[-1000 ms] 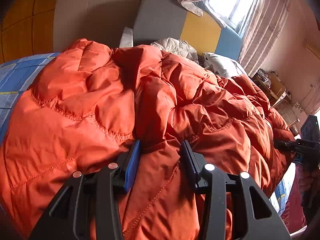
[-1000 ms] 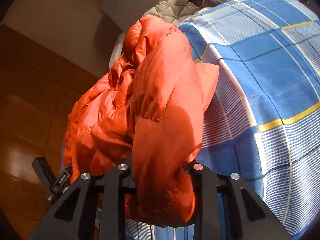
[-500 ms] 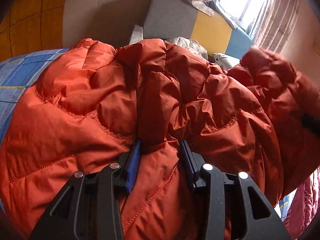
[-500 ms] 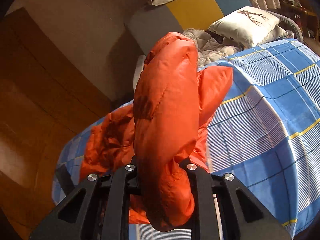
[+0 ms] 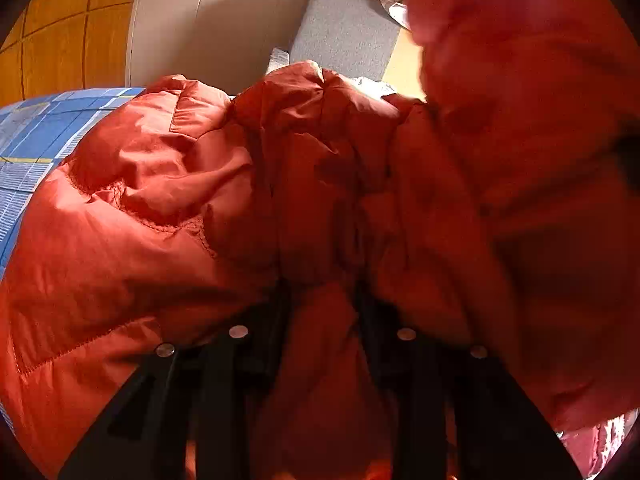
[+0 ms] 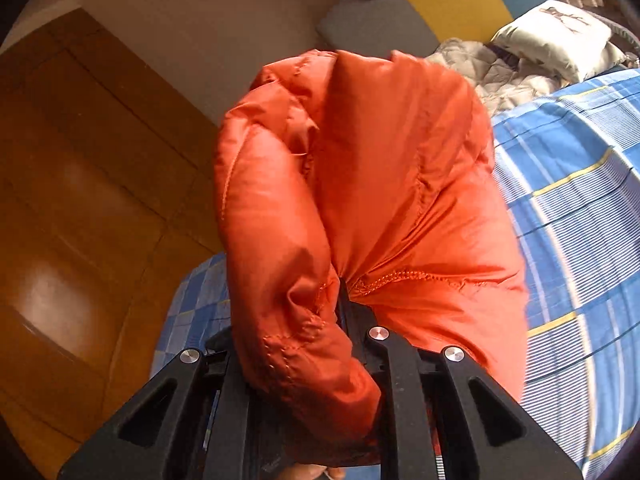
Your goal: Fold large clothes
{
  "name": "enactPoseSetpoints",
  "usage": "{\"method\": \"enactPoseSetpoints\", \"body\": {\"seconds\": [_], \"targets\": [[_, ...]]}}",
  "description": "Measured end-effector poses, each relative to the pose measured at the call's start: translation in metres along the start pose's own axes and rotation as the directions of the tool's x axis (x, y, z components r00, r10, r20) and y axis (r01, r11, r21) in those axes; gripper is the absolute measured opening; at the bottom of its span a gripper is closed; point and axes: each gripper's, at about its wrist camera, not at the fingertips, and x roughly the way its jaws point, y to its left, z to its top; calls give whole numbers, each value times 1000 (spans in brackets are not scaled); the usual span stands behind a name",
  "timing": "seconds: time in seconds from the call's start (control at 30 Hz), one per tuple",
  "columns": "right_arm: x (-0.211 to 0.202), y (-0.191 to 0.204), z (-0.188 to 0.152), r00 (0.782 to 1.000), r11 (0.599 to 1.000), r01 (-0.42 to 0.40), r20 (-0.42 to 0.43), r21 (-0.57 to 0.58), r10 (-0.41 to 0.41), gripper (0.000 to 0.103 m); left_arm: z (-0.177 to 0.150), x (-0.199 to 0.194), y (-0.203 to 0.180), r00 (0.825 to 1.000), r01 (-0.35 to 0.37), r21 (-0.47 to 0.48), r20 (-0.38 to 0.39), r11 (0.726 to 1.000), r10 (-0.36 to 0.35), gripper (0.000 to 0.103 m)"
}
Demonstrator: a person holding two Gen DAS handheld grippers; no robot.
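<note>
A: Left gripper [image 5: 322,300] clamped on a ridge of the orange down jacket [image 5: 168,208], bulk spread ahead of jaws over the blue plaid bedsheet [image 5: 28,140].
B: Right gripper [image 6: 308,320] pinched narrow on a bunched end at a stitched seam, lifted clear.
A: Puffy, light, slick shell; likely slips. Better gripped at seams.
B: Open sheet right of right jaws; wooden wardrobe [image 6: 80,208] left.

Bed covered by blue plaid sheet [image 6: 580,216] with yellow lines. Padded headboard [image 6: 452,0] in grey, yellow, blue panels. Cream pillow [image 6: 556,36] and pale quilted blanket [image 6: 496,72] beside it. Beige wall [image 5: 224,20]; glossy wood panelling [image 6: 80,184] catching warm light.
</note>
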Motion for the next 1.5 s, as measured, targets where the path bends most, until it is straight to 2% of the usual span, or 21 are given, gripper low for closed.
{"method": "enactPoseSetpoints", "body": {"seconds": [0.2,0.27,0.37,0.43,0.5,0.53,0.7,0.97,1.07,1.13,1.2,1.37,1.5], "targets": [[28,11,-11,1000,1000,20,-22,-12,-21,14,1,-27,21,999,31,-35,23,999,-30,30],[33,13,-10,999,999,34,-17,-27,-35,14,3,-45,32,998,30,-37,52,999,-28,30],[37,16,-13,998,998,55,-12,-35,-55,14,6,-72,55,995,-14,-38,103,999,18,27],[42,19,-16,998,997,69,-8,-40,-70,14,9,-79,79,993,-57,-69,102,996,64,24],[46,23,-22,997,995,78,-12,-54,-79,14,7,-77,99,994,-64,-99,84,993,73,18],[44,26,-30,997,995,77,-15,-65,-78,14,6,-76,106,995,-60,-112,73,992,68,15],[61,39,-41,994,988,88,-45,-127,-95,14,5,-61,115,999,-13,-134,36,991,18,11],[103,44,-63,985,974,100,-120,-203,-126,14,6,-65,125,996,63,-218,71,974,-48,11],[112,38,-68,983,974,97,-135,-205,-126,14,6,-79,137,993,87,-257,98,962,-63,22],[114,35,-68,983,973,100,-131,-206,-129,14,7,-91,144,990,104,-269,123,957,-73,40],[114,32,-67,984,976,98,-131,-195,-125,14,10,-101,146,985,124,-280,149,952,-84,45],[109,22,-59,986,982,105,-112,-155,-123,14,22,-118,131,972,196,-217,176,956,-159,52],[107,23,-56,987,982,125,-86,-140,-138,14,36,-124,114,969,205,-140,167,969,-181,58]]}}
